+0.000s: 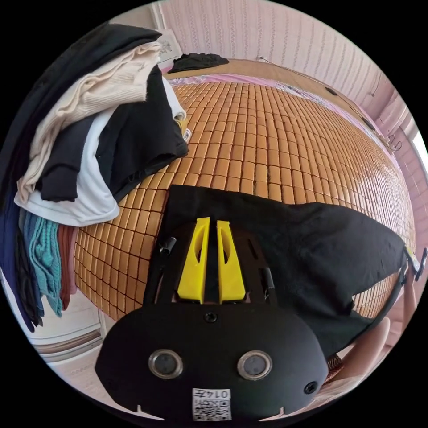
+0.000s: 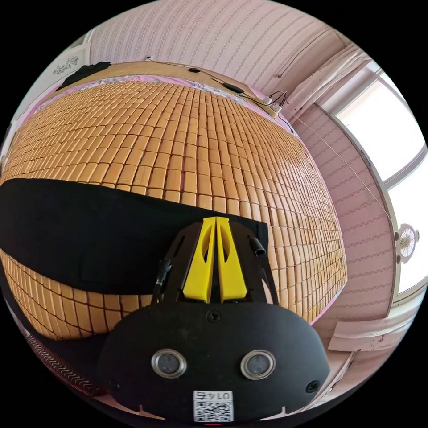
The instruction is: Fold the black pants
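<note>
The black pants (image 1: 312,249) lie stretched in a long band across the near part of a bamboo mat (image 1: 276,142) on a bed. My left gripper (image 1: 213,221) is shut on one end of the pants, with dark cloth in the thin slit between its yellow jaws. The other gripper (image 1: 417,263) shows at the far right rim, holding the opposite end slightly raised. In the right gripper view the black pants (image 2: 89,232) run off to the left, and my right gripper (image 2: 216,219) is shut on their end near the far edge.
A tall pile of mixed clothes (image 1: 89,147) stands on the mat's left side and hangs over its edge. A dark garment (image 1: 196,62) lies by the headboard. A person's arm (image 1: 370,343) is at lower right. A window (image 2: 388,133) and pink wall flank the bed.
</note>
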A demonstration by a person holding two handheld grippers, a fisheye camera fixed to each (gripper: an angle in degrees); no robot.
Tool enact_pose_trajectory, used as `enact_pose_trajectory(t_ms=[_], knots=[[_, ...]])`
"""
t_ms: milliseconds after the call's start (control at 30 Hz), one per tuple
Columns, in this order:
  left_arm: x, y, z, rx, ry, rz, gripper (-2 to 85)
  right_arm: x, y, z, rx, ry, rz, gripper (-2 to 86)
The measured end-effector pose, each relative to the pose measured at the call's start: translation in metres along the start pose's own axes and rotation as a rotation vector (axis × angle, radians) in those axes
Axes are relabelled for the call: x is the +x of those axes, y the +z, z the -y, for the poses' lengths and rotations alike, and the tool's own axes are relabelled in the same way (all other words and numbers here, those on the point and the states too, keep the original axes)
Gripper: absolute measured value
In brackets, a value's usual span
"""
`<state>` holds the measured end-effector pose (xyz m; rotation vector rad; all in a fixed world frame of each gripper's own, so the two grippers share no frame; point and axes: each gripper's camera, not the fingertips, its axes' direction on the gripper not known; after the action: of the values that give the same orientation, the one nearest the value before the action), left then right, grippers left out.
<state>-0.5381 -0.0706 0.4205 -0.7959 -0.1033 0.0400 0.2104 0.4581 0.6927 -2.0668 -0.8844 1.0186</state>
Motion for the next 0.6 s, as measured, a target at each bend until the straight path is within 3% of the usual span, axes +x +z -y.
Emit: enact_pose_trajectory(t_ms=[333, 600], knots=[[0.000, -0.002, 0.034, 0.042, -0.034, -0.141, -0.9, 0.023, -0.006, 0.048, -0.008, -0.021, -0.042, -0.5], [0.006, 0.004, 0.034, -0.128, 0.053, -0.137, -1.0, 0.035, -0.021, 0.045, 0.017, -0.031, -0.121, -0.5]])
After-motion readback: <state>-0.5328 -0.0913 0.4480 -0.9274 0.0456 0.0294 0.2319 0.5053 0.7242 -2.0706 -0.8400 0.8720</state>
